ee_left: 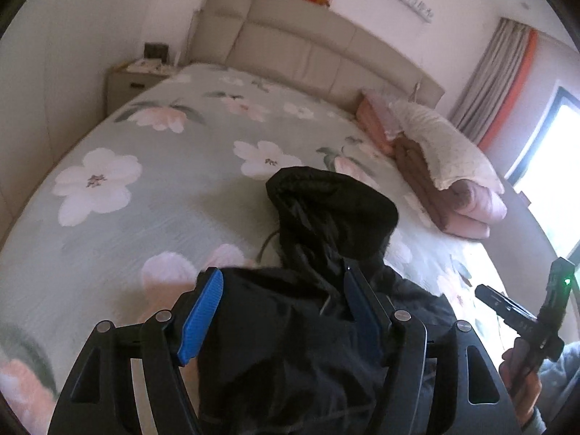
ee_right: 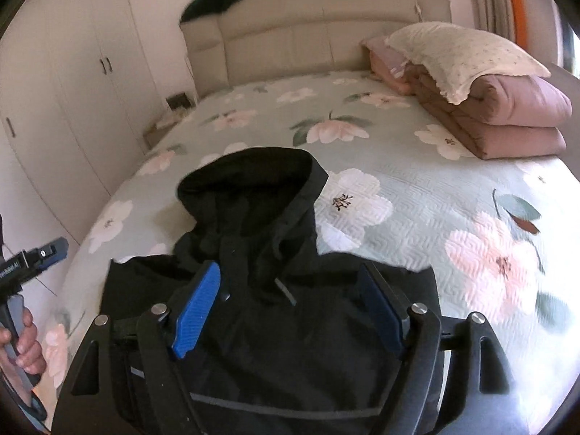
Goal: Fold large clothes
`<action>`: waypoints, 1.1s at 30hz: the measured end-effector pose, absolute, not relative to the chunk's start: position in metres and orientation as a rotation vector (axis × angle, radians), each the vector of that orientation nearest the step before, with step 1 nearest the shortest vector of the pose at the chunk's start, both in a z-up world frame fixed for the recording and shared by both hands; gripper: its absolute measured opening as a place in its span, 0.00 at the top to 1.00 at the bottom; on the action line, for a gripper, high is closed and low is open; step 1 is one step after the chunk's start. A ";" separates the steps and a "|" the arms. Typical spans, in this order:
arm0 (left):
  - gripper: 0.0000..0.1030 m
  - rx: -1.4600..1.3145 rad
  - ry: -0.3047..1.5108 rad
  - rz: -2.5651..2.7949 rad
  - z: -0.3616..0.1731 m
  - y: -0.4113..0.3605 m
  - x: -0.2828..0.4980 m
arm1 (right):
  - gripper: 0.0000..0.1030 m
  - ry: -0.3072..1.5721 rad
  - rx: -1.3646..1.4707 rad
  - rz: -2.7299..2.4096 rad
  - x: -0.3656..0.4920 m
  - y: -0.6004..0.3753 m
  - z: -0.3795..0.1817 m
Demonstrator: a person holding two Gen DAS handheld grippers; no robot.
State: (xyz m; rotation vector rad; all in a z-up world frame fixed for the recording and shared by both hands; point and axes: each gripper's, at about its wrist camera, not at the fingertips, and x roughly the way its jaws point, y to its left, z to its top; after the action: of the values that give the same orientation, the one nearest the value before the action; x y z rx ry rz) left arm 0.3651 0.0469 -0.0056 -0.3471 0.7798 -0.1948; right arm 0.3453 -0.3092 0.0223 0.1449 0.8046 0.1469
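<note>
A black hooded jacket (ee_right: 275, 330) lies on the floral bedspread (ee_right: 417, 195) near the front edge, its hood (ee_right: 250, 188) pointing toward the headboard. It also shows in the left wrist view (ee_left: 290, 344), hood (ee_left: 333, 210) ahead. My left gripper (ee_left: 281, 286) is open above the jacket's shoulder area, blue pads apart, holding nothing. My right gripper (ee_right: 290, 286) is open above the jacket just below the hood, empty. Each gripper appears at the edge of the other's view, the right one (ee_left: 522, 311) and the left one (ee_right: 32, 257).
Folded pink-brown quilts with a cream pillow on top (ee_right: 489, 83) sit at the bed's right side. A beige headboard (ee_right: 326, 25) is at the back, white wardrobes (ee_right: 65, 90) and a nightstand (ee_left: 134, 79) on the left, a window (ee_left: 551, 166) on the right.
</note>
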 end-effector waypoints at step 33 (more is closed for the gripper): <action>0.89 -0.512 1.181 -0.222 -0.184 0.047 0.619 | 0.93 1.179 0.147 0.127 0.589 -0.332 -0.149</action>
State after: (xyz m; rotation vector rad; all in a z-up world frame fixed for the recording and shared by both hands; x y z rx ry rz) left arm 0.6186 0.0470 -0.1841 -0.5118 1.1809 -0.2217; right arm 0.5885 -0.3322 -0.1489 0.1468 1.1792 0.1275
